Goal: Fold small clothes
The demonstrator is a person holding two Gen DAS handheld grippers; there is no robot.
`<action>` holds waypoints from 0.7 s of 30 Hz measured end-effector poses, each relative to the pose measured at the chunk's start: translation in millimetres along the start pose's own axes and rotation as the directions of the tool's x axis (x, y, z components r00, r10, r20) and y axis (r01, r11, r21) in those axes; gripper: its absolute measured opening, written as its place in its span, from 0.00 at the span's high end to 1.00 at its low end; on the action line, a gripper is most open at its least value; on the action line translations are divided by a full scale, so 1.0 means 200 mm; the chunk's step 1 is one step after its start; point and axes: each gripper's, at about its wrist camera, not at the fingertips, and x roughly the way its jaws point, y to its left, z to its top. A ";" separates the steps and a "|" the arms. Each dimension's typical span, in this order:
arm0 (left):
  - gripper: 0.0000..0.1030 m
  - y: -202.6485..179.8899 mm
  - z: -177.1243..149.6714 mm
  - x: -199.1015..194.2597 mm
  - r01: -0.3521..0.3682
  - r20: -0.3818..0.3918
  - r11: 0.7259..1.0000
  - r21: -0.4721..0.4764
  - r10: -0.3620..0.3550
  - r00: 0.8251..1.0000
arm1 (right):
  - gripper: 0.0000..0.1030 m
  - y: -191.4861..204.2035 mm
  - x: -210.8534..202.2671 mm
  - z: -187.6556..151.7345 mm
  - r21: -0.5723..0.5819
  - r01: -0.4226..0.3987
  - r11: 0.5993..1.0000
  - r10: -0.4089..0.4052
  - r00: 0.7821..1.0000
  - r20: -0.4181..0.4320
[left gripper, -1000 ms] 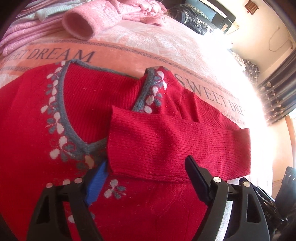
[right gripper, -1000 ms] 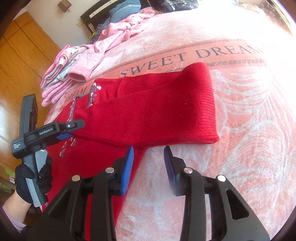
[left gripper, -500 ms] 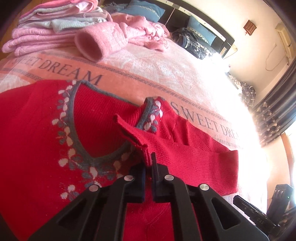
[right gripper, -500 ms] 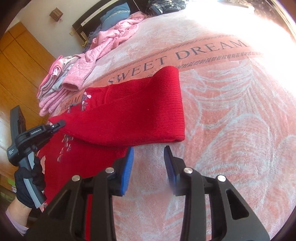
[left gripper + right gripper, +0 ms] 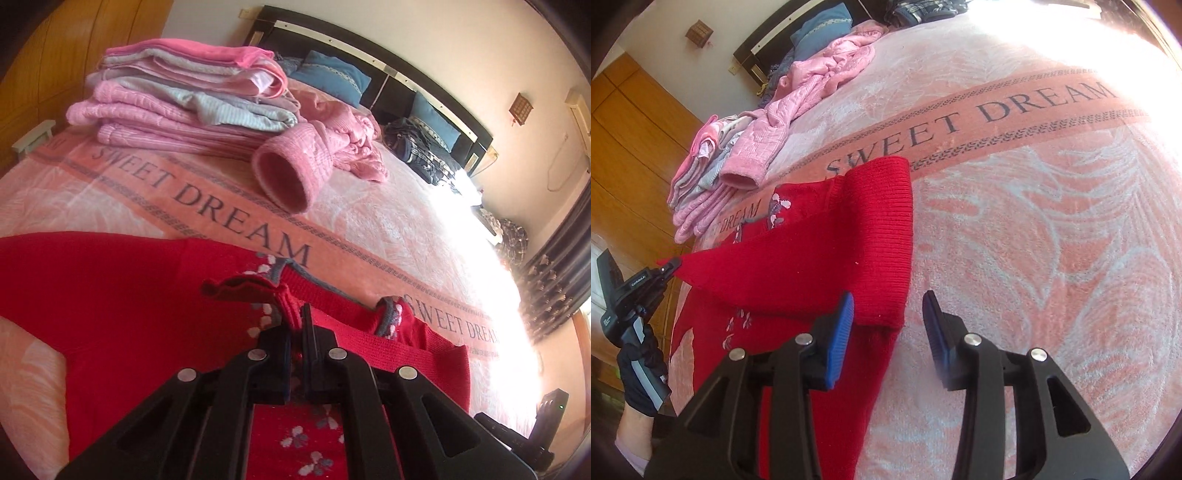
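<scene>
Pinching the cuff of a red knit sweater with grey floral neckline, left gripper lifts its sleeve; right gripper hovers spread.

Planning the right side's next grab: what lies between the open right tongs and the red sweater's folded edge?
Nothing: in the right wrist view, the right tongs straddle the red sweater's fold corner directly, pink blanket beneath.
</scene>
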 end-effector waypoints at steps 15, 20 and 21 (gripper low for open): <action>0.91 0.39 -0.13 0.29 -0.093 -0.176 0.996 -0.012 0.090 0.980 | 0.71 0.12 0.25 0.00 -0.063 0.139 0.988 -0.144 0.986 -0.081; 0.86 0.44 -0.06 0.19 -0.098 -0.143 0.992 -0.082 0.085 0.986 | 0.70 0.15 0.25 0.00 -0.100 0.172 0.980 -0.181 0.980 -0.086; 0.86 0.44 -0.03 0.15 -0.105 -0.116 0.990 -0.094 0.094 0.989 | 0.69 0.15 0.23 0.00 -0.092 0.163 0.982 -0.171 0.982 -0.086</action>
